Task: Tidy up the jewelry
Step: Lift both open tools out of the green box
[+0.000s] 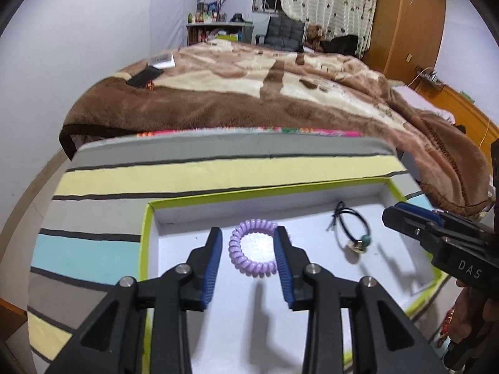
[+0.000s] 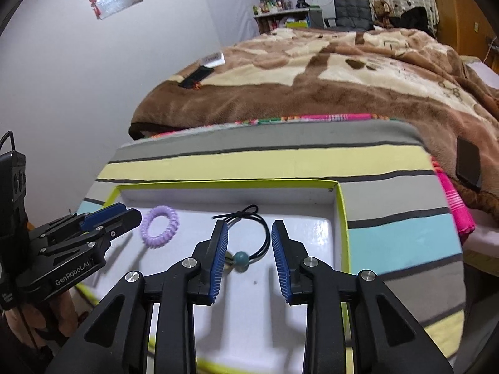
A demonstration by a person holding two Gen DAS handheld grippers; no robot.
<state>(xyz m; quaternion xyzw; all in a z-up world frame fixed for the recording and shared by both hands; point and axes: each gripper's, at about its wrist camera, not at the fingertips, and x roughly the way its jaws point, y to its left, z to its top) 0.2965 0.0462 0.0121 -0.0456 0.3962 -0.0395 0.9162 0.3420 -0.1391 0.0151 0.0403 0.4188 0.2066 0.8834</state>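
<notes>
Hovering over a shallow white tray (image 1: 146, 243) with a green rim, both tools stand parted and empty. The left hand-held gripper (image 1: 248, 233) frames a purple coil tie (image 1: 249, 261) lying on the tray floor at about nine o'clock; its pads flank the coil without pressing it. At about three o'clock the right hand-held gripper (image 2: 249, 227) stands equally wide over a black cord bracelet (image 2: 265, 233) with a teal bead (image 2: 241, 258), none of it pinched. The striped desk (image 2: 389, 193) carries the tray. The coil looks light, springy and slippery, best pinched across one side. The cord looks limp and thin; taking it at the bead seems safer.
</notes>
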